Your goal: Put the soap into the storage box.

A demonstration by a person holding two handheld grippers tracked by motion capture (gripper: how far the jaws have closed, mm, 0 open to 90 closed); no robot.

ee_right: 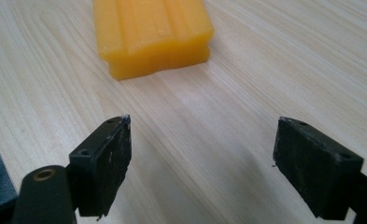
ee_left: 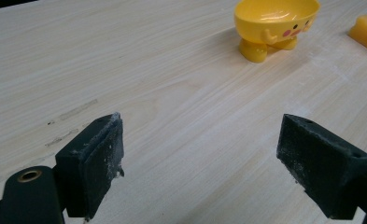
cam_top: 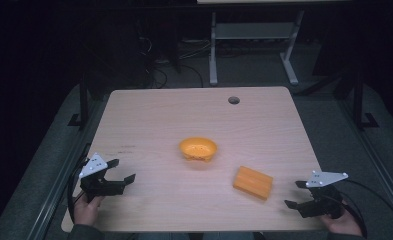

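Orange block: a ridged, rectangular orange plastic block [cam_top: 253, 182] lies flat on the pale wood-grain tabletop [cam_top: 194, 120], just right of and nearer the person than the yellow bowl.
Yellow bowl: a small, footed yellow plastic bowl with a cartoon face [cam_top: 198, 149] stands upright near the tabletop's middle, apart from the block and apparently empty.
Right gripper: the black two-jaw right gripper [cam_top: 298, 194], held in a hand at the near right corner, has its jaws spread wide with nothing between them; it sits just right of the block.
Left gripper: the left gripper [cam_top: 121, 170] is likewise wide open and empty, well left of the bowl, near the tabletop's left edge.
Key relation: in the right gripper view the block [ee_right: 152, 32] lies straight ahead and slightly left of the jaws' centre line, its long axis running away from the camera and its short end facing the gripper. The right gripper looks clearly the nearer of the two.
Likely next move: probably a forward reach with the right gripper, the open jaws straddling the block's narrow width.
Bowl from the left: in the left gripper view the bowl [ee_left: 275, 25] stands far ahead, to the upper right.
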